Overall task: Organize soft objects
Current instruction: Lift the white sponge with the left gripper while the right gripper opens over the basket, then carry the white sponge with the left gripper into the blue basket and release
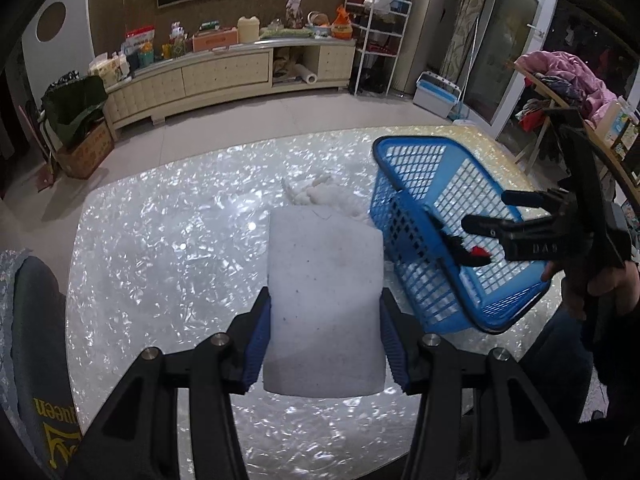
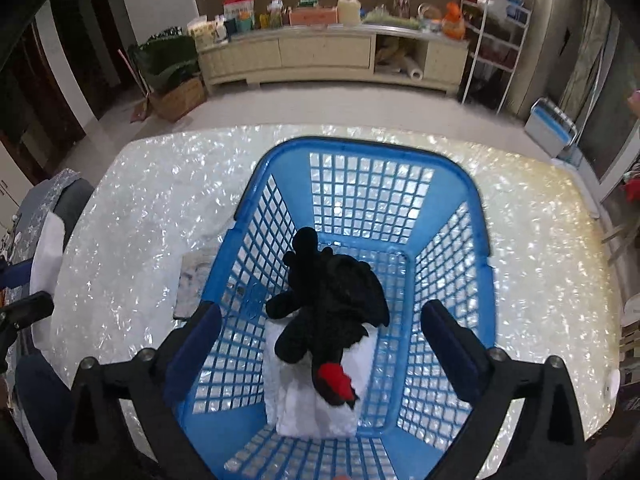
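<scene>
Left claw has the white pad, right claw hangs wide over the basket

The left claw (image 1: 324,334) is clamped on a white foam pad (image 1: 324,300), blue fingers (image 1: 260,340) pressing both of its sides, so the pad sticks out straight ahead of the claw, above the shiny table (image 1: 160,260). A fluffy white heap (image 1: 320,194) lies on the table just past the pad's far end, and the blue basket (image 1: 404,184) sits off to that claw's right. The right claw (image 2: 322,344) is spread wide apart with nothing pinched; both its fingers hang inside the basket (image 2: 360,148) rim. Right below and between them lies a black plush (image 2: 332,300) with a red tip, resting on a folded white cloth (image 2: 296,404) on the basket floor, not touching either finger.
</scene>
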`<state>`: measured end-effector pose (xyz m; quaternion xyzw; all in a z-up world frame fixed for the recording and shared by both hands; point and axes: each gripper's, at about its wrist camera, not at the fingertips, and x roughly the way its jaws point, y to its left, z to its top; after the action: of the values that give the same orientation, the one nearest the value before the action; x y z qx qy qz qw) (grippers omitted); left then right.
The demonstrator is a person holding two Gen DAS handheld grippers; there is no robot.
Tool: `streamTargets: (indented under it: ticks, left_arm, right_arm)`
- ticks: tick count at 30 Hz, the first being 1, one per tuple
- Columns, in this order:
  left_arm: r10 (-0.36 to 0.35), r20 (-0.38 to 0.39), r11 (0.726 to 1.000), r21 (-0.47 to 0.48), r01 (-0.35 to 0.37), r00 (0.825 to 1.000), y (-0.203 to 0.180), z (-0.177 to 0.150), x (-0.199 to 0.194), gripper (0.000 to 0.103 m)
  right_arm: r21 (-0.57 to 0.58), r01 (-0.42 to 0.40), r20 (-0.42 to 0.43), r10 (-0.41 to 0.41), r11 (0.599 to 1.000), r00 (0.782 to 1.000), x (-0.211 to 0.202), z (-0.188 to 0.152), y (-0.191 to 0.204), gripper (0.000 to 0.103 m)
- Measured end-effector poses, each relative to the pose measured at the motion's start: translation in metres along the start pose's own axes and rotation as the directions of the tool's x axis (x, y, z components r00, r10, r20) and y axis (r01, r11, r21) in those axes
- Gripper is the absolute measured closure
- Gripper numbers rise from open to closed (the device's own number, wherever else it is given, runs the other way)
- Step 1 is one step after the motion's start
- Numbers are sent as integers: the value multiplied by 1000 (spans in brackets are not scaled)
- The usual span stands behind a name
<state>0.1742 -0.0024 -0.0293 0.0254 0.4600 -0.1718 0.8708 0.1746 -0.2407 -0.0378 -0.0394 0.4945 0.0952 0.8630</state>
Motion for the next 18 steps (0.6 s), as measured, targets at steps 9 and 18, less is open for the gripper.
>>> streamTargets:
  ticks: [9,18]
  left_arm:
    - [1,52,999,39,-3,999,-40,3,-17,54]
    - [-24,62,994,108,17,998,-82,20,-16,53]
  right_arm:
    - [31,-6,49,5,1000,999,-33,-27,-5,1]
    - [63,-15,67,11,998,998,-45,-42,-13,1]
